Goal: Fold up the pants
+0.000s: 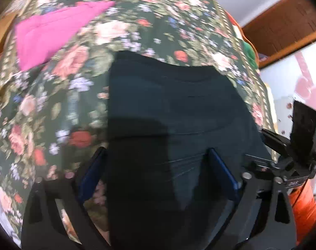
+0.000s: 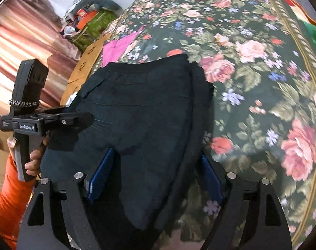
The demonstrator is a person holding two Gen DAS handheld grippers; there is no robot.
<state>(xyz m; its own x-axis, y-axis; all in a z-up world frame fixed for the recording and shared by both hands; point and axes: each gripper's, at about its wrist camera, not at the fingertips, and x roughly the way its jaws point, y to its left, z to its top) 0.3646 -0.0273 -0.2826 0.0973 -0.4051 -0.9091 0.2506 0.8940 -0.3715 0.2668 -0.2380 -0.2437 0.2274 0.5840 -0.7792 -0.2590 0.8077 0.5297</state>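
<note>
The dark pants [image 1: 170,114] lie folded on a floral bedspread [image 1: 60,95]; they also show in the right wrist view [image 2: 141,108]. My left gripper [image 1: 156,160] is open, its blue fingers [image 1: 220,166] spread over the near end of the pants, with cloth between them. My right gripper [image 2: 158,162] is open too, its blue fingers [image 2: 101,175] straddling the pants' near right edge. The left gripper's body [image 2: 49,120] and the hand holding it show at the left of the right wrist view. The right gripper's body [image 1: 293,145] shows at the right of the left wrist view.
A pink folded cloth [image 1: 54,31] lies on the bedspread beyond the pants; it also shows in the right wrist view [image 2: 116,48]. A pile of clutter [image 2: 89,18] and curtains [image 2: 22,41] stand past the bed's left edge. A wooden frame [image 1: 287,27] is at far right.
</note>
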